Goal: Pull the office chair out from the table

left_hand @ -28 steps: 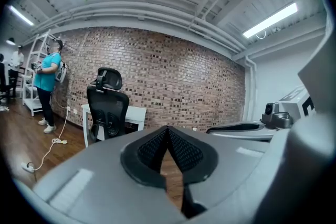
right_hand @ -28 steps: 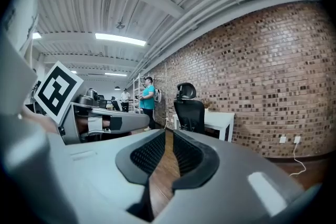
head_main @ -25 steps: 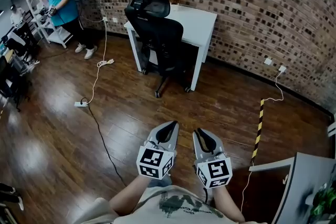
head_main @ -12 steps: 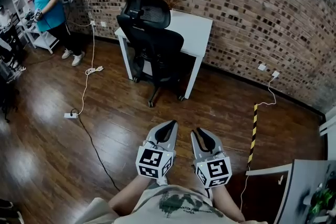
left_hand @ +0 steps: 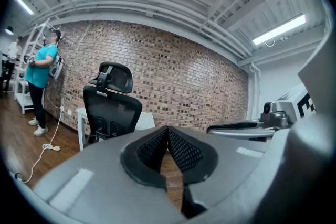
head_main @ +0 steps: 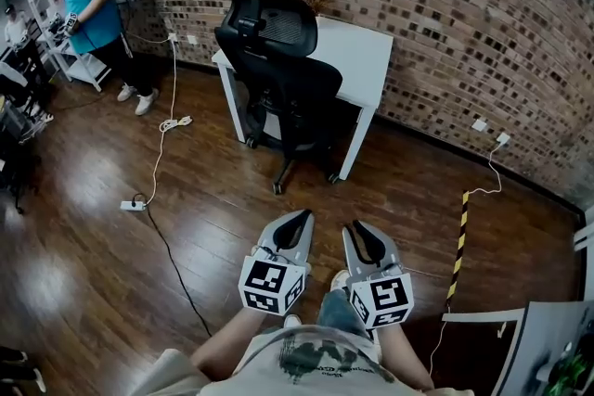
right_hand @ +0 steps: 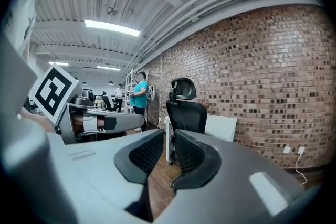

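Observation:
The black office chair (head_main: pixel 278 79) stands pushed in at the white table (head_main: pixel 367 46) against the brick wall, its back turned to me. Both grippers are held side by side well short of it, pointing at it over the wooden floor. My left gripper (head_main: pixel 303 218) is shut and empty, its pads meeting in the left gripper view (left_hand: pixel 168 132), where the chair (left_hand: pixel 111 110) shows beyond. My right gripper (head_main: pixel 354 227) is open by a narrow gap; its jaws (right_hand: pixel 169 148) have just been opening a little, with nothing between them. The chair (right_hand: pixel 186 113) is far ahead.
A person in a teal shirt (head_main: pixel 93 0) stands at white shelves at the far left. A cable and a power strip (head_main: pixel 133 206) lie on the floor to the left. A yellow-black striped strip (head_main: pixel 458 236) lies at the right, and a grey panel (head_main: pixel 548 348) stands at the lower right.
The chair and table have come a little nearer and look larger. Both grippers have been carried forward towards them, still side by side.

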The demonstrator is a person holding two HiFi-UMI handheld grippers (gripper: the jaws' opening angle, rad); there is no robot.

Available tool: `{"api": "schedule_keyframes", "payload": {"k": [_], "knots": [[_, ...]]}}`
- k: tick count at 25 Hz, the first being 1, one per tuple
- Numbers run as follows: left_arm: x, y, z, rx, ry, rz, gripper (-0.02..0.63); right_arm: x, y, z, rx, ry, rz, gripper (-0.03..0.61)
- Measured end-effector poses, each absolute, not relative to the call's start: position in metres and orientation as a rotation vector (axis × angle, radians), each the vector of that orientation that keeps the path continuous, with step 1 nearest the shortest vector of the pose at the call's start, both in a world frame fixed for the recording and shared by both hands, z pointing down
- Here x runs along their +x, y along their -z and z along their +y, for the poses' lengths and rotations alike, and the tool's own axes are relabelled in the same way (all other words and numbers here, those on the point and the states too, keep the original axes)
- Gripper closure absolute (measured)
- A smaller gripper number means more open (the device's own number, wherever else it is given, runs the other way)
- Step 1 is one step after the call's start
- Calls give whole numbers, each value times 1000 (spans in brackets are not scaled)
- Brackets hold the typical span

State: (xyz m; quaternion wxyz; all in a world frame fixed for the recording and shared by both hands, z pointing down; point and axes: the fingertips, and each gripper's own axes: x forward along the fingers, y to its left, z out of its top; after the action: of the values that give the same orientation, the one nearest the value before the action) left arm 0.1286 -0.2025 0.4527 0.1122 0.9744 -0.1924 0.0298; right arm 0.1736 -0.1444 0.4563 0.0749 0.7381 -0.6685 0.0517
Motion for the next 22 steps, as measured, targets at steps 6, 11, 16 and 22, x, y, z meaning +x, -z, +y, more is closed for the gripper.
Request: {"api": "schedule_keyframes", "payload": {"k": [6,11,16,22], "knots": [[160,-445,-249,2871,-73,-680,604,215,-449,-200,2161,-114,-2112,528],[193,-430,-286,2867,-63,-768,604,249,-433,-245,2094,-63,-2202,528],[231,-421,-314,2859,-74,-839,604,287,-426,-278,2036,-53,-2273,528],[272,-423,-344,2856,-96,-909,603,330,-430,-307,1972,-45,-2329,510]]}}
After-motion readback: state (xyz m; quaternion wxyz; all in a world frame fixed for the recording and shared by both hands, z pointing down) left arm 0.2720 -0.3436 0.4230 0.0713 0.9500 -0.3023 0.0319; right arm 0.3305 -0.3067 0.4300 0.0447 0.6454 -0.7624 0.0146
